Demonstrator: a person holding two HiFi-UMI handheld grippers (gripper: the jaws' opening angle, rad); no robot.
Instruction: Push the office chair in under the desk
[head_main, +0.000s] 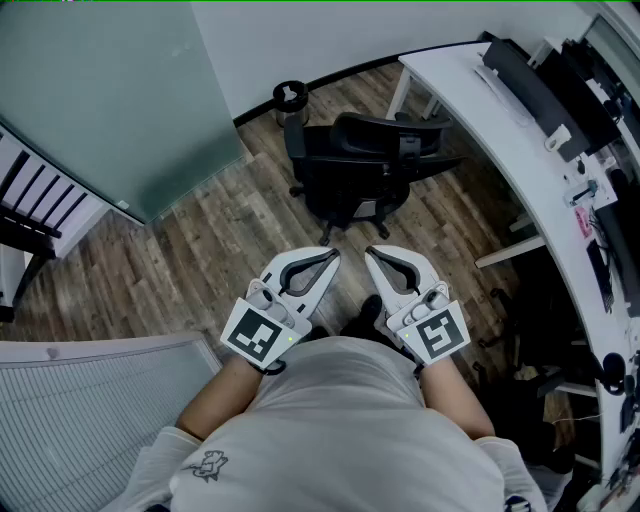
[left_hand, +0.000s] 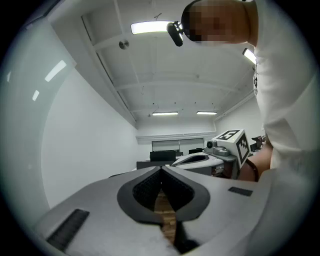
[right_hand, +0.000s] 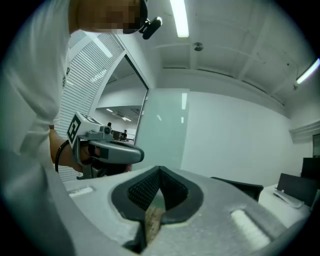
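The black office chair with castors (head_main: 355, 170) stands out on the brown wood-plank floor (head_main: 200, 230), clear of the long white curved desk (head_main: 500, 130) that runs down the right of the head view. It sits near the desk's far end but is not tucked beneath it, so the push has not begun. From this steep angle I cannot say for certain which way its backrest faces, though the curved upper part seems to lie toward the desk. The left gripper (head_main: 332, 257) and the right gripper (head_main: 370, 253) are held side by side just ahead of the person's light-grey-shirted torso (head_main: 350, 430). Both are well short of the chair and touch nothing. Each gripper view shows its jaws brought fully together with only floor visible behind the slit, so neither carries anything. That probably suits the job, since closed jaws give a firm blunt nose for shoving a chair rather than grasping it. The arms are bent and kept close to the body, the grippers lie about level, and their tips angle slightly inward toward each other and point at the chair. The pose reads as a ready stance before stepping forward to make contact.
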